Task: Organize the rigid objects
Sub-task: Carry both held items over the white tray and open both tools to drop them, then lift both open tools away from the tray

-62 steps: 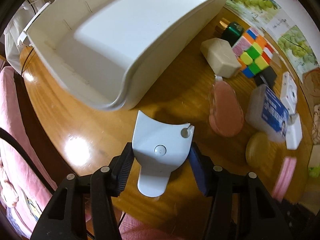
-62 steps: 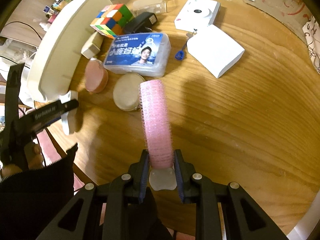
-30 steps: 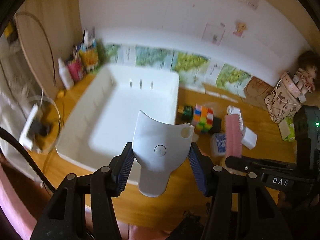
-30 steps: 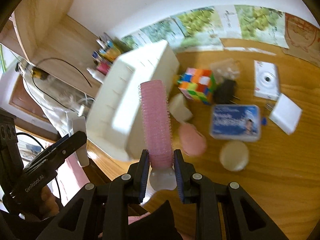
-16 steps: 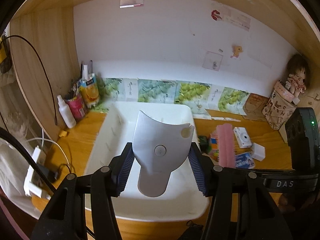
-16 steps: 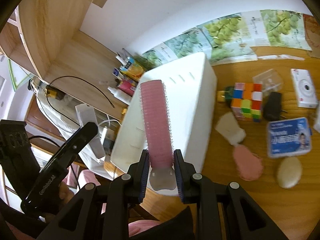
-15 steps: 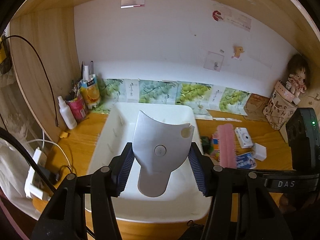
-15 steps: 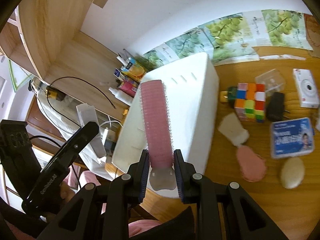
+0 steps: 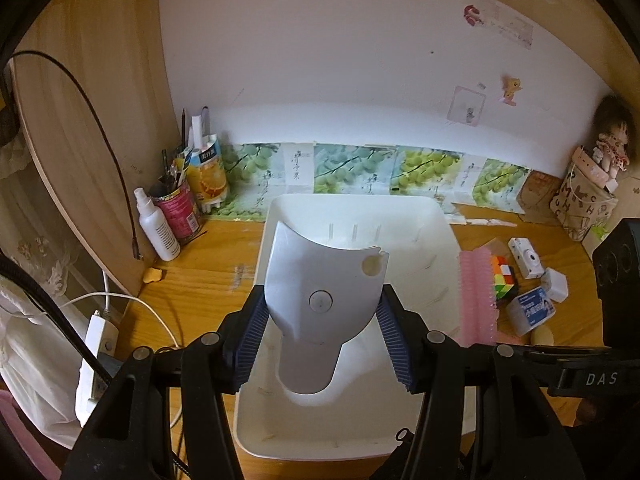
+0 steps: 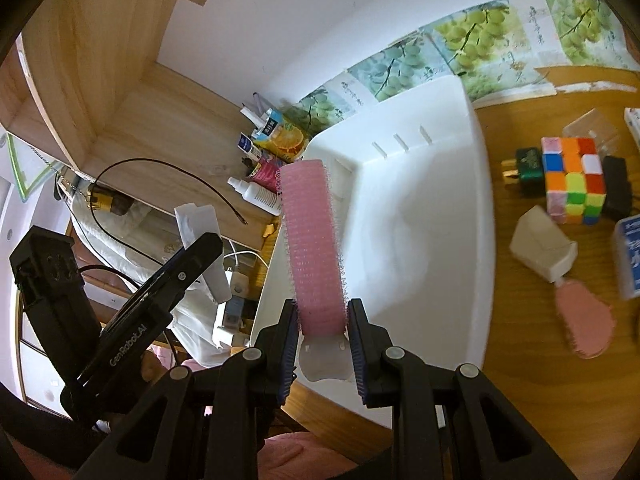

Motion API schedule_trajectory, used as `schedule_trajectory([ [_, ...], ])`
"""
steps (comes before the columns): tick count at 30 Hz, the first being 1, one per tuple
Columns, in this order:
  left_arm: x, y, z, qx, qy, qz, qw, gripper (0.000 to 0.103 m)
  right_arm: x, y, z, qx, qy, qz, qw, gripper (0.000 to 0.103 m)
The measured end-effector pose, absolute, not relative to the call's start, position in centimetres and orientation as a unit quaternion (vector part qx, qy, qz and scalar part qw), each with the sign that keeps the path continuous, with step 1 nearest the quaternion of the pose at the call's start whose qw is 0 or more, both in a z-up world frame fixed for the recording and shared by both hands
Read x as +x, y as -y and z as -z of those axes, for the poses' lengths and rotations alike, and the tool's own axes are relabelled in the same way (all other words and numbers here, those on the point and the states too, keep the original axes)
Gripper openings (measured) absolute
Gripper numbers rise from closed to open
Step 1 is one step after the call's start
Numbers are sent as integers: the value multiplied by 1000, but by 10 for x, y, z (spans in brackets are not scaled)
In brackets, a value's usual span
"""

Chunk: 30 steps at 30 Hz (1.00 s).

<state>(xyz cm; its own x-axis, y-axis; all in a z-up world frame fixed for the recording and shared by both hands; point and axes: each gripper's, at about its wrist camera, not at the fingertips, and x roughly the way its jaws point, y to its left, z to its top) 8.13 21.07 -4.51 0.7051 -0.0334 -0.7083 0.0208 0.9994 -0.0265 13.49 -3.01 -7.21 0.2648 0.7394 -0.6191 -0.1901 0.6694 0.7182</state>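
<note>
Jaws clamped: left gripper pinches a curved white plastic scoop, rigid, slippery; right gripper nips a pink bristly hair roller, light, held low.

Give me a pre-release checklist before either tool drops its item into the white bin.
1. Left tool grips the white curved plastic piece: ok.
2. Right tool clamps the pink hair roller: ok.
3. White bin looks empty inside: ok.
4. Plastic piece appears in front of the bin's interior: ok.
5. Roller lies over the bin's near left rim rather than its middle: not ok.
6. Height of either item above the bin floor: cannot tell.
</note>
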Motion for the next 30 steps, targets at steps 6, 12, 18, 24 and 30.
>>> schedule_trajectory([
  [6,84,-226,51,-15,-398,18,917,59,138,12,79,265,-531,-306,745,25],
  [12,83,-233,53,-27,-402,23,915,76,137,4,81,260,-537,-293,747,41],
  [18,77,-229,46,-34,-383,37,922,80,132,13,77,267,-526,-274,760,61],
  [24,73,-219,43,-40,-382,43,922,80,124,22,67,253,-508,-264,780,68],
  [30,68,-207,38,-82,-372,54,923,80,111,36,49,217,-473,-263,812,70],
])
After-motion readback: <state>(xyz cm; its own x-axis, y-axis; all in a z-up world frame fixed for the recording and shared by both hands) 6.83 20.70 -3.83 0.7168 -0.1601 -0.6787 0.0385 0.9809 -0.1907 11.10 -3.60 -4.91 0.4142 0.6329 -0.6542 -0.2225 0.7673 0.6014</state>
